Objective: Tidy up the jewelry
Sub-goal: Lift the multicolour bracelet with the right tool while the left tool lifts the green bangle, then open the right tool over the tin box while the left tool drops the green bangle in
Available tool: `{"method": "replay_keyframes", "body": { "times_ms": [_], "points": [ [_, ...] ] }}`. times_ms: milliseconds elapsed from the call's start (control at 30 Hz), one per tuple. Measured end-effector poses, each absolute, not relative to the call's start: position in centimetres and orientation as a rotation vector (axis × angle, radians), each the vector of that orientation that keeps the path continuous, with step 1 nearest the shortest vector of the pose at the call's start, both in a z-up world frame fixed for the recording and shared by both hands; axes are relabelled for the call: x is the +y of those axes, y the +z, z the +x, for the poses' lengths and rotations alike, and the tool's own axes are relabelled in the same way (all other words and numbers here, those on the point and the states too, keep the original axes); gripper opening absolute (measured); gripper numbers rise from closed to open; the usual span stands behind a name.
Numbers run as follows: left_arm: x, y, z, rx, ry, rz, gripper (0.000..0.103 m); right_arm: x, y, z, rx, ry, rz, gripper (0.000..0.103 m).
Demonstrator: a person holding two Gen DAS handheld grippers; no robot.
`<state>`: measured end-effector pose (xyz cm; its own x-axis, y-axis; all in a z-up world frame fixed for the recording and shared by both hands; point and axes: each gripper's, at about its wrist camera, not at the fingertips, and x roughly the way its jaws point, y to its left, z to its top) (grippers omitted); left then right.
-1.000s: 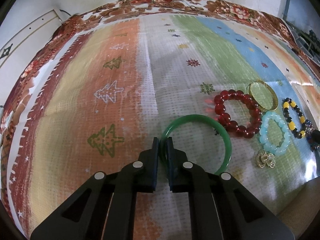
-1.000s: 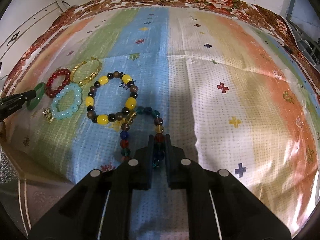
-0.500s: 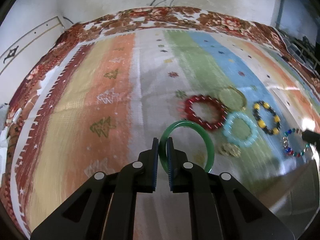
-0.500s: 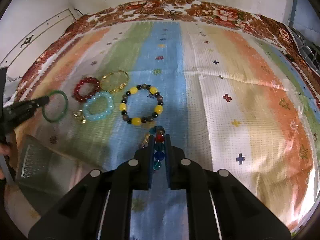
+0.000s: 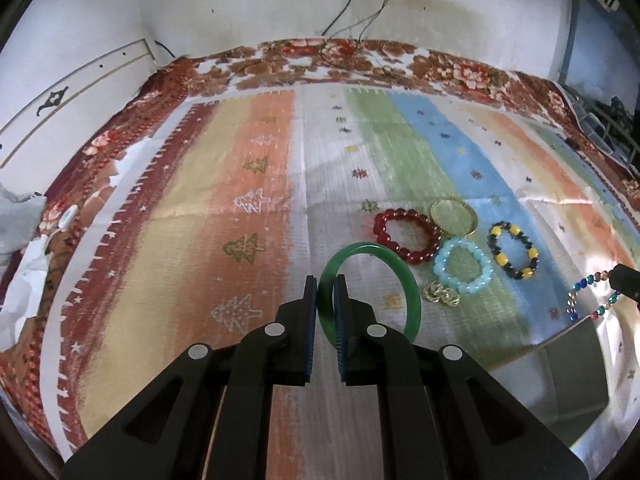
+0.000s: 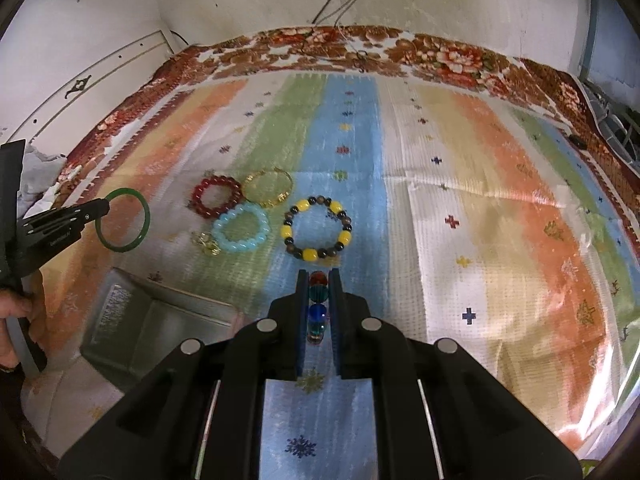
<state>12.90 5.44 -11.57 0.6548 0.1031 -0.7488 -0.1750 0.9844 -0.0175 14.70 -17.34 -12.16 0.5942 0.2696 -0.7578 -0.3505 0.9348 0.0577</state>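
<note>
My left gripper [image 5: 325, 284] is shut on a green bangle [image 5: 404, 276], lifted off the striped cloth; from the right wrist the same bangle [image 6: 142, 216] hangs at that gripper's [image 6: 106, 202] tip. My right gripper [image 6: 319, 276] is shut on a multicoloured bead bracelet [image 6: 318, 300], whose loop [image 5: 580, 300] dangles at the right in the left wrist view. On the cloth lie a red bead bracelet [image 5: 384, 232], a gold bangle [image 5: 472, 220], a pale blue bead bracelet [image 5: 444, 264], a black-and-yellow bead bracelet [image 5: 496, 236] and small gold pieces [image 5: 440, 294].
A grey metal tray [image 6: 120, 312] sits near the cloth's front edge, below the left gripper; its wall [image 5: 560, 340] shows at lower right in the left wrist view. A hand [image 6: 16, 304] holds the left gripper. White walls and cables stand behind the floral-edged cloth [image 6: 360, 44].
Both grippers rose and drew back from the cloth, carrying the green bangle and the multicoloured bracelet up. The jewelry on the cloth looks smaller, and the tray has come into view.
</note>
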Motion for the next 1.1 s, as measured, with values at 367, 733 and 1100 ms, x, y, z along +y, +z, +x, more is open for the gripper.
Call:
{"method": "replay_keyframes", "body": {
  "times_ms": [367,733,1100],
  "points": [
    [3.8,-7.5,9.0,0.774,0.109,-0.115,0.008,-16.0,-8.9,11.4,0.811,0.408,-0.101,0.011],
    [0.1,-7.7,6.2,0.793,0.015,-0.098,0.008,-14.5,-7.8,8.3,0.832,0.513,-0.057,0.011],
    [-1.6,-8.1,5.6,0.802,-0.021,-0.090,0.009,-12.4,-8.1,7.1,0.846,0.560,-0.090,0.011]
  ]
}}
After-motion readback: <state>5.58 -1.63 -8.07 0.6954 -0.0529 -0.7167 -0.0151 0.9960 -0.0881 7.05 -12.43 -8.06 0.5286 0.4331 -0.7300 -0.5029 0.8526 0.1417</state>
